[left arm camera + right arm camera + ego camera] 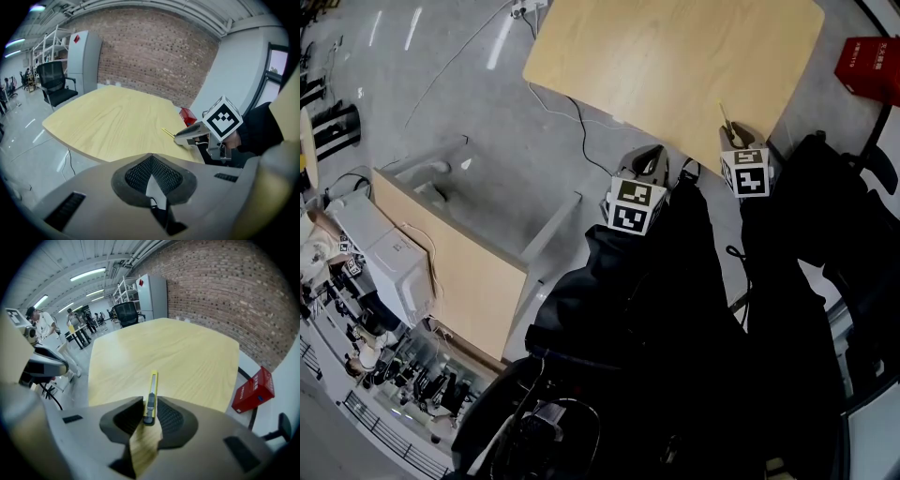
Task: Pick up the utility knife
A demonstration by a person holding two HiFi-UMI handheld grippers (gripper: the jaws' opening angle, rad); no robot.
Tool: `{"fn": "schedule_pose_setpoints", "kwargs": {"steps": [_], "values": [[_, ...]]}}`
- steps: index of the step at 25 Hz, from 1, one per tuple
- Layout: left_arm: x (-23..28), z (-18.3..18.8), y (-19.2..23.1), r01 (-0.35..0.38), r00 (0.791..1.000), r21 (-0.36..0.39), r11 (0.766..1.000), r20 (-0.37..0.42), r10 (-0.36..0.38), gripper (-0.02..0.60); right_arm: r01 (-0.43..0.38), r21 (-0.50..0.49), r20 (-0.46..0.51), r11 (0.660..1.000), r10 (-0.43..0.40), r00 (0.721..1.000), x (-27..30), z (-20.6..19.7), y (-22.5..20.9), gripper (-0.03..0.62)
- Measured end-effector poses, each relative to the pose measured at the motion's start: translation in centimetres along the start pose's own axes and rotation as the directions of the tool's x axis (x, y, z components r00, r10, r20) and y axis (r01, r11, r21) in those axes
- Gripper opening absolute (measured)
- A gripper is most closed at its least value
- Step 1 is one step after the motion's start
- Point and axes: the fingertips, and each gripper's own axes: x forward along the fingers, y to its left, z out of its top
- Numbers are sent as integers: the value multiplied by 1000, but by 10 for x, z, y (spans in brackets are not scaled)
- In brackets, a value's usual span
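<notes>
The right tool is clamped on the rear end of the yellow utility knife, which sticks out toward 12 o'clock over the pale tabletop. The left tool has its jaws together on nothing and hangs off the tabletop's near edge, at about 9 o'clock of the right one. The hold looks slight: only the tail of the slim body sits between the pads, so a jolt or tilt could let the knife pivot or slide out and drop to the tabletop or floor. Any exposed blade would lead. I cannot tell whether the blade is out, nor whether the knife is clear of the surface. In the head view the knife is only a thin sliver, and dark sleeves fill the frame below both tools.
</notes>
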Motion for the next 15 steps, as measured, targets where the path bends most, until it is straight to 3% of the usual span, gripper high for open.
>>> {"fn": "schedule_pose_setpoints", "kwargs": {"steps": [9,15], "values": [[-2,4,-2,2,1000,9,1000,4,-2,2,16,33,-6,999,-16,1000,-1,1,-3,71],[-13,14,-4,-1,1000,26,1000,28,0,2,33,24,74,999,-35,997,-29,18,-2,71]]}}
